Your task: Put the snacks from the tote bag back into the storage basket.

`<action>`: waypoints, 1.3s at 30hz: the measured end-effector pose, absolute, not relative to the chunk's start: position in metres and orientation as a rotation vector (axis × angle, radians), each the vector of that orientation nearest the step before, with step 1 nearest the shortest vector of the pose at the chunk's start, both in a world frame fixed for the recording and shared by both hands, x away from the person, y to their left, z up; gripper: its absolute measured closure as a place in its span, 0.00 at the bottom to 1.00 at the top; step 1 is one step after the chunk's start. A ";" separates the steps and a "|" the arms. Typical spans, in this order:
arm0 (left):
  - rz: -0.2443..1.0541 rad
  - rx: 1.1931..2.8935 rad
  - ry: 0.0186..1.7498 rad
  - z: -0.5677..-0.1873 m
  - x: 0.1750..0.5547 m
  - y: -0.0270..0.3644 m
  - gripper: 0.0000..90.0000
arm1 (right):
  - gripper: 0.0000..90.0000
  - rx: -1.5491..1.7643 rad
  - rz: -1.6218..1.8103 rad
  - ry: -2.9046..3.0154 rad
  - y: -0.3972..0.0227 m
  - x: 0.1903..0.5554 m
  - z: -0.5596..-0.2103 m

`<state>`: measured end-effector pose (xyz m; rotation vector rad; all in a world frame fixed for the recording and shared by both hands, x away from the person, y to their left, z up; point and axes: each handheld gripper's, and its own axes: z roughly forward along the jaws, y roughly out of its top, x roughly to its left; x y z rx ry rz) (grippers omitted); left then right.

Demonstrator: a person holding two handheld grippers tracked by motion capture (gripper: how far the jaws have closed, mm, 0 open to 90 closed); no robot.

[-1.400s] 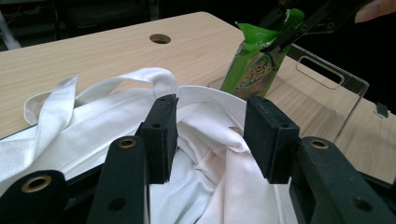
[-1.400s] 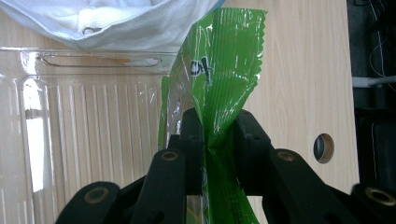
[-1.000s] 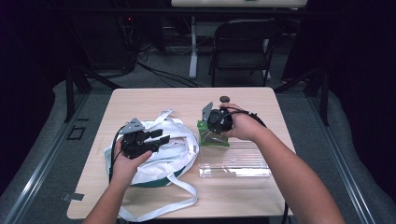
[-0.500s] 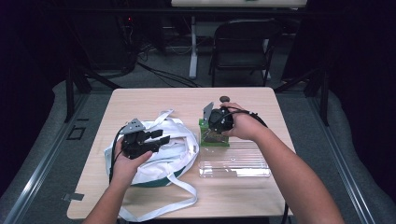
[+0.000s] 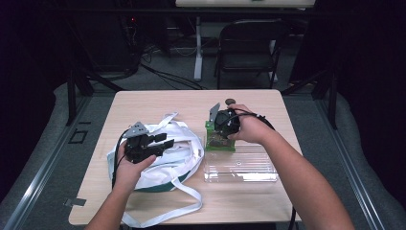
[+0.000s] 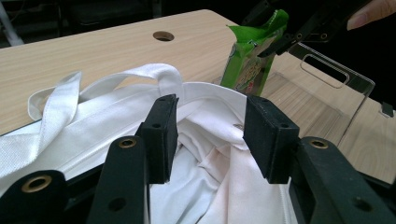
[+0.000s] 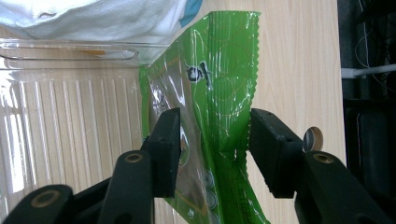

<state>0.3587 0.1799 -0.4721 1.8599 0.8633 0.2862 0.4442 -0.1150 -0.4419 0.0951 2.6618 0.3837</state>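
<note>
Little has changed since a second ago: both hands sit where they were, and the green snack packet [image 5: 218, 140] has perhaps dipped a touch lower at the back edge of the clear plastic tray [image 5: 242, 165], though the high view is too coarse to be sure. The right gripper [image 5: 223, 125], wrist bent downward, has its jaws either side of the packet's crimped seam, pads touching the film. The left gripper [image 5: 160, 141] hovers with jaws apart over the white tote bag [image 5: 165, 155], holding nothing.
</note>
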 end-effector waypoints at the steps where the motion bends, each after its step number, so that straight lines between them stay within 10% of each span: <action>1: 0.286 1.860 0.863 -0.472 0.359 0.180 0.61 | 0.58 0.097 0.383 2.662 -0.115 0.444 -0.442; 39: 0.319 1.855 0.895 -0.473 0.360 0.181 0.54 | 0.51 0.149 0.507 2.640 -0.120 0.435 -0.423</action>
